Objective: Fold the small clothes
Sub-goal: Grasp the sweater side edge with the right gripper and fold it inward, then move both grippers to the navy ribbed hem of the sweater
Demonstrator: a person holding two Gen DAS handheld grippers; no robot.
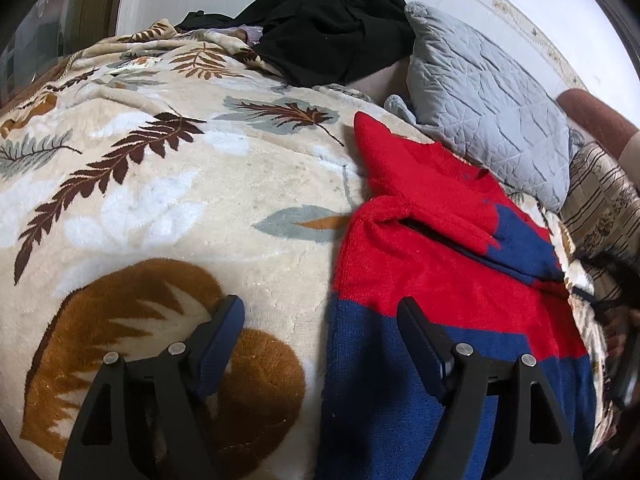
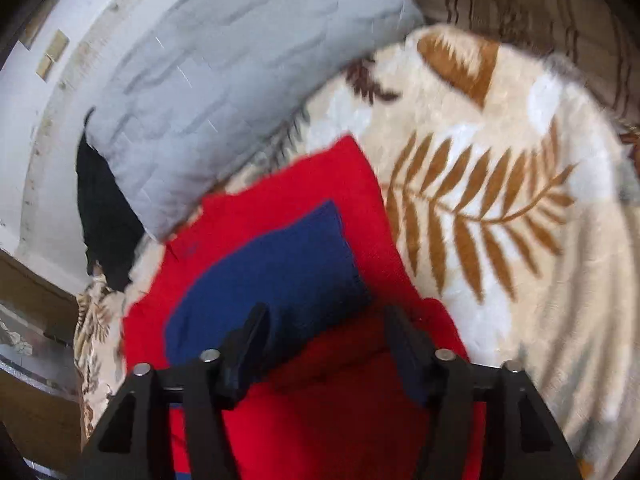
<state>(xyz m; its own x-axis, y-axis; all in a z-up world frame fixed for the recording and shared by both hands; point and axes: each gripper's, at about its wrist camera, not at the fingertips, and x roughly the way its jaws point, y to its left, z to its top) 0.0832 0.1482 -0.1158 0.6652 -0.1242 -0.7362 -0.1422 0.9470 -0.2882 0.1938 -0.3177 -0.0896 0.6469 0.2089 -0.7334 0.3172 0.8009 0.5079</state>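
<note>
I see the red and navy sweater (image 1: 440,264) lying on the leaf-print blanket (image 1: 168,200), lower right of the left wrist frame, a sleeve folded across its chest. My left tool (image 1: 320,316) is spread wide over its left edge, gripping nothing. My right tool (image 2: 324,328) is likewise released above the sweater's navy patch. A grey pillow (image 1: 488,100) sits upper right, black clothes (image 1: 328,24) at top.
</note>
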